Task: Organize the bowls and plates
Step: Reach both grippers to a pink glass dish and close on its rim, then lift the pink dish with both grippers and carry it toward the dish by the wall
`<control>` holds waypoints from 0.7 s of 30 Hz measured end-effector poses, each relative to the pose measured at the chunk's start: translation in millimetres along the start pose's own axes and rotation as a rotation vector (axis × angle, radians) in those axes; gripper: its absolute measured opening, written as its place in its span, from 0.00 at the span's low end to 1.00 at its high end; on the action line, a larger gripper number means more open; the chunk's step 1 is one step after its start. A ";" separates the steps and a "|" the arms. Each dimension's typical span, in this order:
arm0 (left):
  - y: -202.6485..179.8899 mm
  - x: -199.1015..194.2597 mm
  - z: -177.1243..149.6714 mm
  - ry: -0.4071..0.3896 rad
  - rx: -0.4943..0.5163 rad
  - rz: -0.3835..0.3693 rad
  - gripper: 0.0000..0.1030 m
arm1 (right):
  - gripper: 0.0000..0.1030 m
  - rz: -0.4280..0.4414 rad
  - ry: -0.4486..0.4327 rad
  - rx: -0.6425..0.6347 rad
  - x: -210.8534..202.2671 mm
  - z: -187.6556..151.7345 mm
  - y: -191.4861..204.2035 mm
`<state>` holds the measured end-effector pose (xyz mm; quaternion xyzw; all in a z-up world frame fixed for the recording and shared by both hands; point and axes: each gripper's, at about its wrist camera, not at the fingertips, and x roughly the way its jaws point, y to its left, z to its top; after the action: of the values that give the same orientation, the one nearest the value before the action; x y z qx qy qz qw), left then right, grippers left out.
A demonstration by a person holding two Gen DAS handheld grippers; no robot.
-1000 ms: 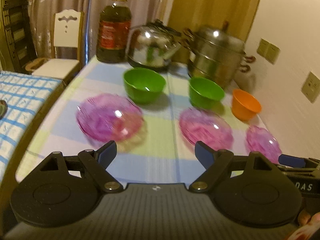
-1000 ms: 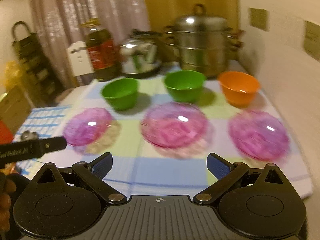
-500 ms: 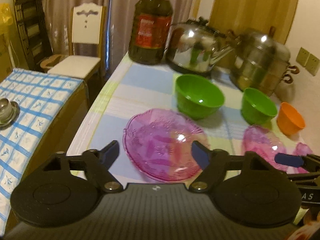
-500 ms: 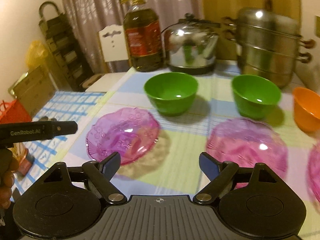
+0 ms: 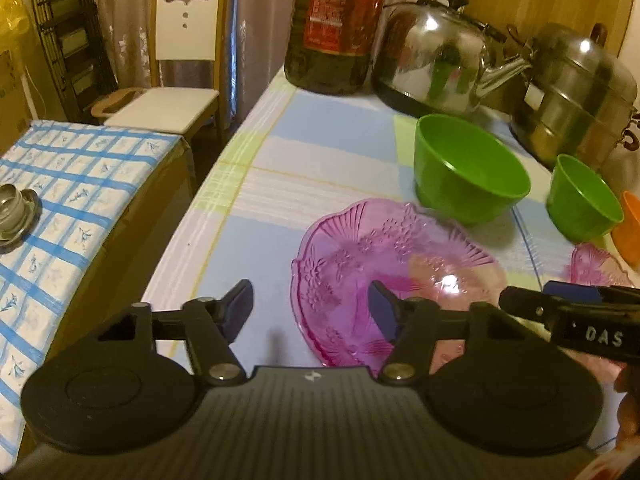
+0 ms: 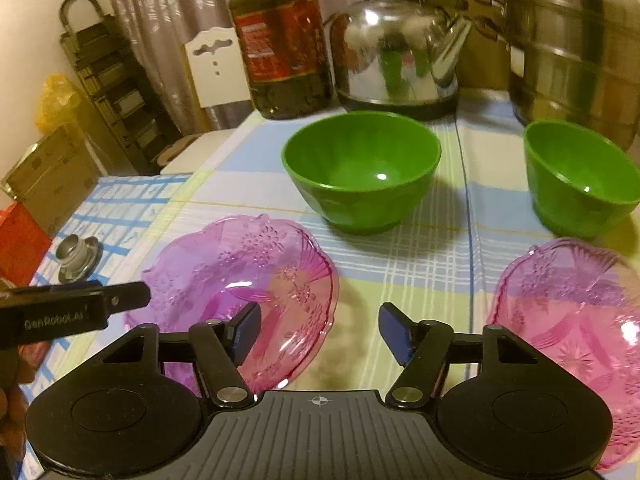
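A pink glass plate (image 5: 396,264) lies on the checked tablecloth at the table's left end; it also shows in the right wrist view (image 6: 240,280). My left gripper (image 5: 310,310) is open, its jaws straddling the plate's left rim. My right gripper (image 6: 320,330) is open over the plate's right rim. A second pink plate (image 6: 572,320) lies to the right. Behind them stand a large green bowl (image 6: 360,168), a smaller green bowl (image 6: 580,176) and an orange bowl (image 5: 630,228) at the right edge.
At the back stand an oil bottle (image 6: 280,40), a steel kettle (image 6: 396,44) and a stacked steel steamer pot (image 6: 572,48). Left of the table is a lower surface with a blue checked cloth (image 5: 60,200), a small metal cup (image 5: 12,208) and a white chair (image 5: 180,60).
Both grippers have moved left and closer to the leftmost pink plate, and both now straddle its rims. The third plate on the right has left the right wrist view.
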<state>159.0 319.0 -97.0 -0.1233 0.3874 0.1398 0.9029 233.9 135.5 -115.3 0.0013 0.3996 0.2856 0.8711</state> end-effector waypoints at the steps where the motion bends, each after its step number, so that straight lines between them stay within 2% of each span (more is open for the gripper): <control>1: 2.0 3.7 -0.3 0.010 -0.004 -0.005 0.46 | 0.59 -0.005 0.009 0.006 4.8 -0.1 -1.2; 4: 5.4 12.0 -1.2 0.039 -0.017 -0.033 0.40 | 0.56 -0.020 0.034 0.021 13.3 -0.5 -3.4; 6: 6.2 13.5 -1.0 0.040 -0.025 -0.047 0.32 | 0.54 -0.031 0.049 0.026 17.8 -0.7 -4.3; 8: 4.5 14.6 -0.9 0.043 -0.028 -0.051 0.30 | 0.51 -0.029 0.058 0.027 20.1 -1.5 -4.5; 11: 1.7 14.7 -1.4 0.050 -0.015 -0.038 0.27 | 0.44 -0.029 0.063 0.022 21.1 -2.8 -3.3; 14: -0.2 14.7 -1.4 0.053 -0.006 -0.035 0.22 | 0.34 -0.022 0.085 0.026 23.6 -5.9 -2.6; 16: -0.2 14.2 -2.1 0.056 -0.001 -0.030 0.16 | 0.23 -0.020 0.096 0.023 24.9 -7.2 -0.1; 18: -1.2 13.9 -2.9 0.059 0.006 -0.026 0.14 | 0.17 -0.020 0.093 0.020 24.3 -8.1 1.2; 21: -4.5 12.5 -4.3 0.061 0.021 -0.024 0.14 | 0.16 -0.034 0.086 0.020 21.6 -7.9 3.9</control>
<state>166.0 315.4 -108.5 -0.1225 0.4148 0.1212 0.8934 237.6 147.7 -134.8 -0.0091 0.4396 0.2664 0.8578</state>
